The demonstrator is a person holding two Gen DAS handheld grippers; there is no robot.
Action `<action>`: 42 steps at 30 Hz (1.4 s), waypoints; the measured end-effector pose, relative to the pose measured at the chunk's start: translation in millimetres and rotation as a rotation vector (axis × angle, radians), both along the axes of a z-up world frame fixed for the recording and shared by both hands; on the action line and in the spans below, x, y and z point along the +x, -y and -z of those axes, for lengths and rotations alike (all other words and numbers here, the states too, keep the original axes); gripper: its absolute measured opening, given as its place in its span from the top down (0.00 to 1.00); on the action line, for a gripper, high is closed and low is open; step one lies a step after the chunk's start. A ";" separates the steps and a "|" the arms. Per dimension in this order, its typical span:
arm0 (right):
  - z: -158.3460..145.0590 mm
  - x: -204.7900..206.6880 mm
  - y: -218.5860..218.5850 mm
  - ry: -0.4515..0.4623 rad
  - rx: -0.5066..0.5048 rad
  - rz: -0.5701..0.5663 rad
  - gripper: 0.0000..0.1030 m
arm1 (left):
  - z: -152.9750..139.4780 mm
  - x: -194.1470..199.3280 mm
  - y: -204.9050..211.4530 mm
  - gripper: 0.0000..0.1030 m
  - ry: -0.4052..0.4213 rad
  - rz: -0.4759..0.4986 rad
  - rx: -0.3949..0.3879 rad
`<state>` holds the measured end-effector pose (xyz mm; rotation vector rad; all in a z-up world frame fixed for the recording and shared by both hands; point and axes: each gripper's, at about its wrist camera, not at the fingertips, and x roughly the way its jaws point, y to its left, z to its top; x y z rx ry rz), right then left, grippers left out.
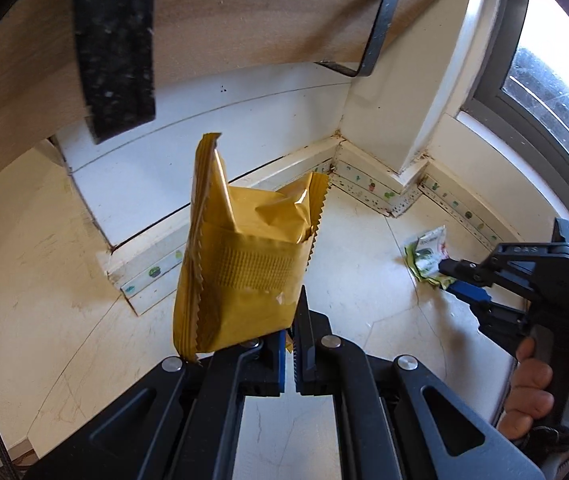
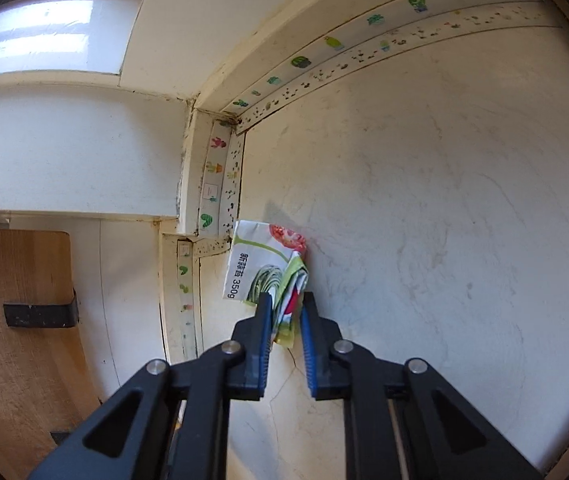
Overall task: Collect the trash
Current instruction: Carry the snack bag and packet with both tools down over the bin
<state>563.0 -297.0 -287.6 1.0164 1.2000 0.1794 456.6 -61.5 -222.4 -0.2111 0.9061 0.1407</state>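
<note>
My left gripper (image 1: 291, 334) is shut on the lower corner of a yellow snack wrapper (image 1: 240, 272), which stands up in the air above the pale floor. To the right, a hand (image 1: 540, 392) holds my right gripper (image 1: 454, 280) down at a crumpled green and white wrapper (image 1: 428, 254) lying near the skirting. In the right wrist view that wrapper (image 2: 262, 264) lies on the floor against the wall corner. Its folded edge fills the narrow gap between my right gripper's (image 2: 286, 304) jaws, and both pads touch it.
A wooden board (image 1: 244, 12) with black metal brackets (image 1: 114, 48) hangs overhead; it also shows at the left edge (image 2: 16, 320). White skirting with cactus stickers (image 2: 324, 52) runs round a jutting wall corner (image 1: 388, 120). A window (image 1: 556, 92) is at the right.
</note>
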 end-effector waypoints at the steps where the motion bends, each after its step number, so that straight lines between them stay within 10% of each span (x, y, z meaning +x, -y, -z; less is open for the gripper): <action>1: -1.7 -2.4 -1.2 0.008 0.003 -0.011 0.92 | -1.6 -4.9 1.2 0.99 0.000 0.008 -0.002; 12: -72.7 -67.5 -17.5 0.116 -0.023 -0.137 0.93 | -43.5 -95.9 -5.5 0.99 -0.039 0.060 -0.068; 27: -185.1 -274.6 -79.5 0.270 -0.111 -0.347 0.94 | -96.1 -281.6 -49.2 0.99 -0.093 0.158 -0.164; 34: -162.1 -377.2 -137.5 0.237 -0.214 -0.470 0.93 | -43.1 -364.7 -87.5 0.99 -0.228 0.168 -0.167; 42: -68.0 -451.0 -202.6 0.094 -0.352 -0.604 0.93 | 86.9 -414.7 -129.2 0.99 -0.447 0.183 -0.194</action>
